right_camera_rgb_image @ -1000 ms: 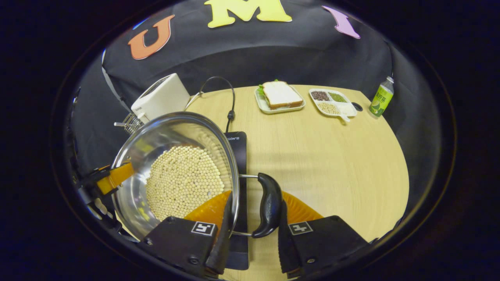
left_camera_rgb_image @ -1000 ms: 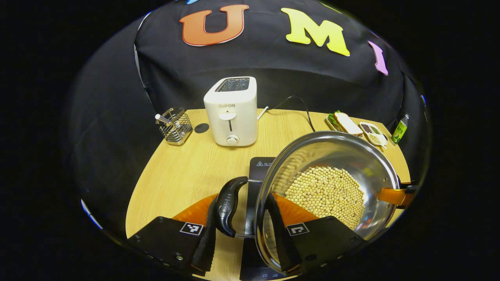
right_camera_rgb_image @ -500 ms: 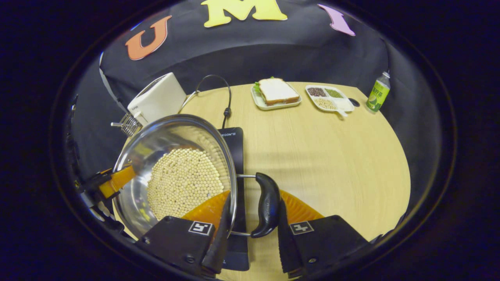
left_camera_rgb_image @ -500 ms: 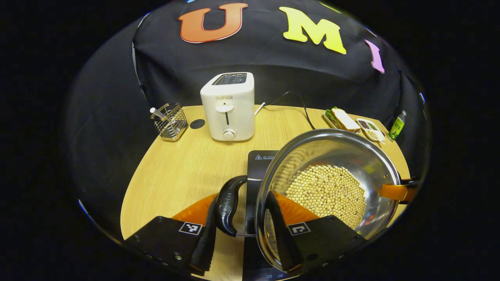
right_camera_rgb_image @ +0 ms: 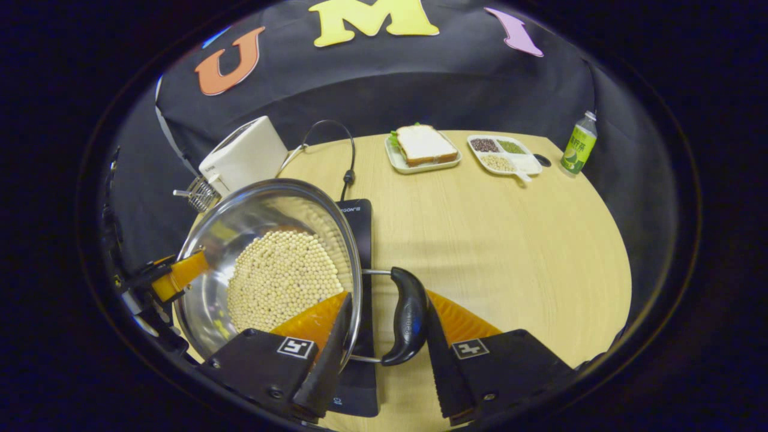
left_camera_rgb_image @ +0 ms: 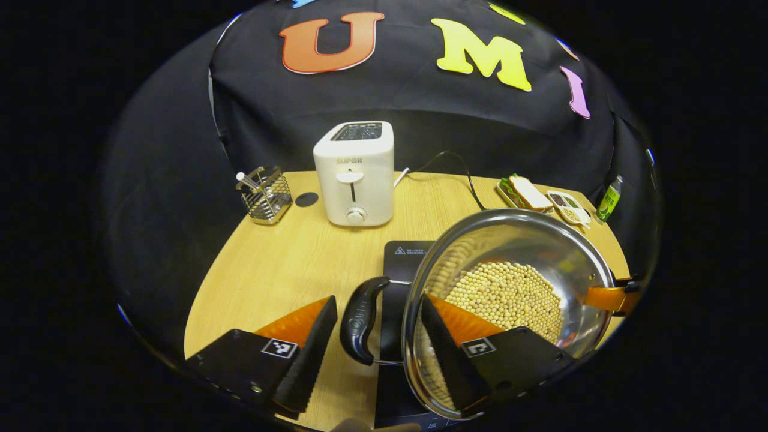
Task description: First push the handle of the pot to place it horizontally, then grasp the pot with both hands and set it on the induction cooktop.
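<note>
Straddling the pot (left_camera_rgb_image: 510, 300) handles, both grippers stand parted: left gripper (left_camera_rgb_image: 378, 354) loose, right gripper (right_camera_rgb_image: 384, 354) touching one side.

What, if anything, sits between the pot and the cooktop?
Nothing visible. The pot of beans is over the cooktop, whose bare surface shows beside and beyond it. The toaster, its cord and the plates stand farther back on the table. Whether the pot's base touches the cooktop can't be told.

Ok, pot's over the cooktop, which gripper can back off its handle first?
Left, probably: left gripper stands open, fingers clear of its pot handle; right gripper has a finger against the other handle.
</note>
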